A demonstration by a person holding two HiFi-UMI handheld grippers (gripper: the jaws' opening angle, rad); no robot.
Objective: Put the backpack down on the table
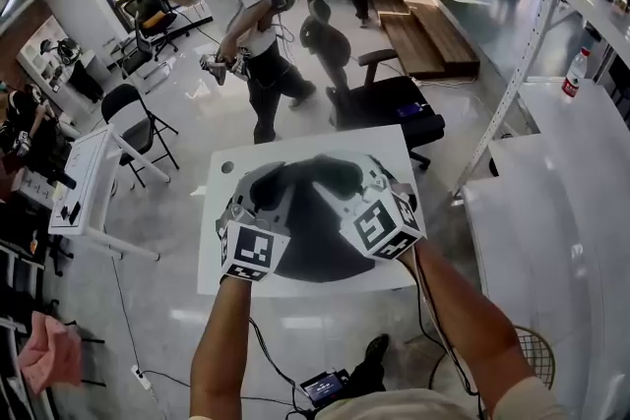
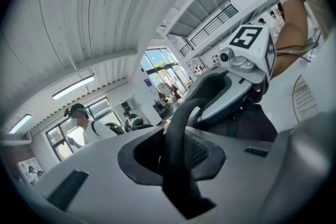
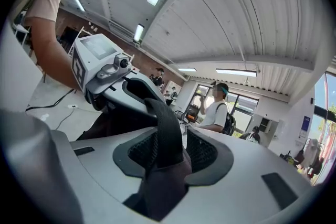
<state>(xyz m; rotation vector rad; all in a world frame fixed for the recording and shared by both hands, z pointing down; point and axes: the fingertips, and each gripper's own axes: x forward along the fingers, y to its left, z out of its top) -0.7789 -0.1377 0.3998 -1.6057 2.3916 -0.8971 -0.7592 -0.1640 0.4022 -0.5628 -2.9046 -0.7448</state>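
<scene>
Sitting on the white rectangular table (image 1: 305, 145), the black fabric backpack (image 1: 317, 221) lies mid-table. The left hand-held gripper (image 2: 176, 157) is nearly closed, pinching a narrow black strap loop (image 2: 176, 123); the right hand-held gripper (image 3: 168, 157) stands wider, jaws slack around a flat black webbing strap (image 3: 165, 134), with a gap visible at one pad.

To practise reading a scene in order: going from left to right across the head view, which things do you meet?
pink cloth → black folding chair → left claw → right claw → water bottle
</scene>
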